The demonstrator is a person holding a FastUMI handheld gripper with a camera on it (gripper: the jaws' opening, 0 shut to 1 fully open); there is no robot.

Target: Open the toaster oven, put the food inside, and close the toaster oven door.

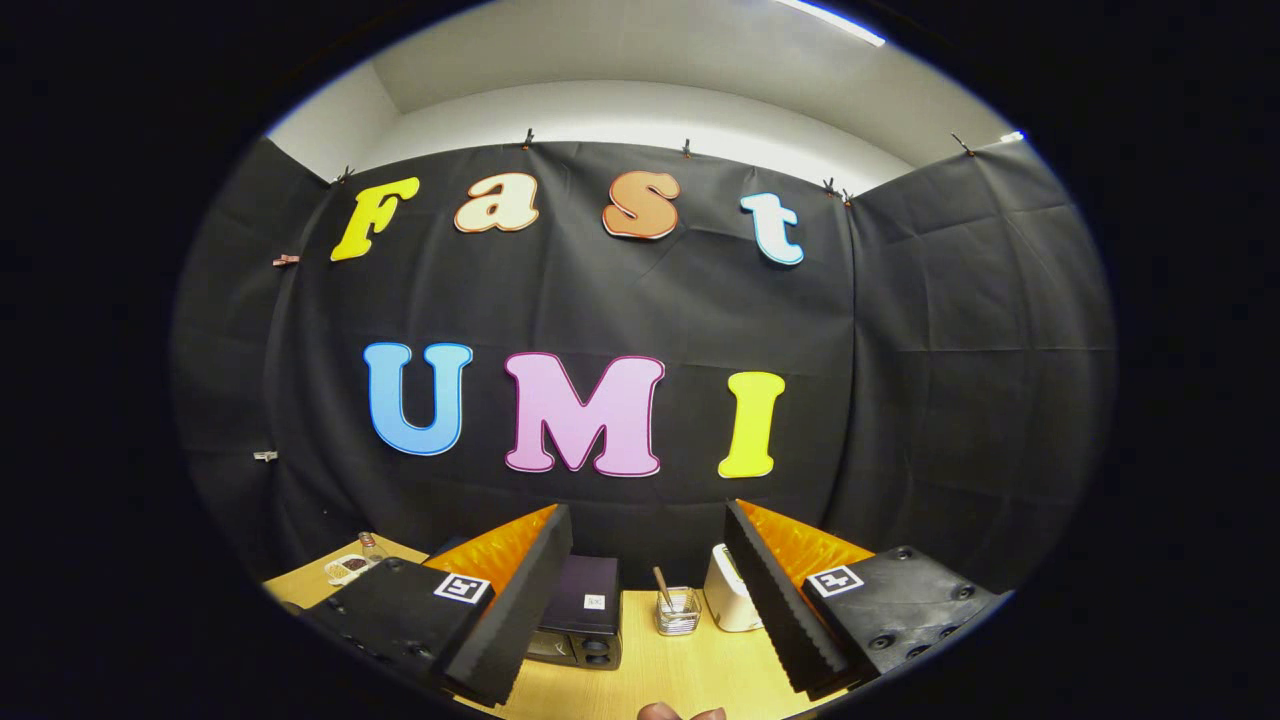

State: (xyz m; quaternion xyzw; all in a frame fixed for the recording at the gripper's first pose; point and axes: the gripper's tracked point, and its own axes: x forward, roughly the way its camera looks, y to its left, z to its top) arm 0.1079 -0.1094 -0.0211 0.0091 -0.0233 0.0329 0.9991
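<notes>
A dark toaster oven (583, 622) stands on the wooden table (640, 675), just ahead of my left finger, which hides part of its front. Its control knobs show at its right side; I cannot tell how its door stands. My gripper (640, 610) is held above the table, open, with a wide gap and nothing between its fingers. A brownish rounded thing (680, 712), perhaps the food, peeks in at the near table edge between the fingers.
A small clear glass (678, 610) with a stick in it stands right of the oven. A white appliance (730, 590) sits beside it, close to the right finger. A small dish (347, 568) and a little jar (370, 547) rest at the table's far left.
</notes>
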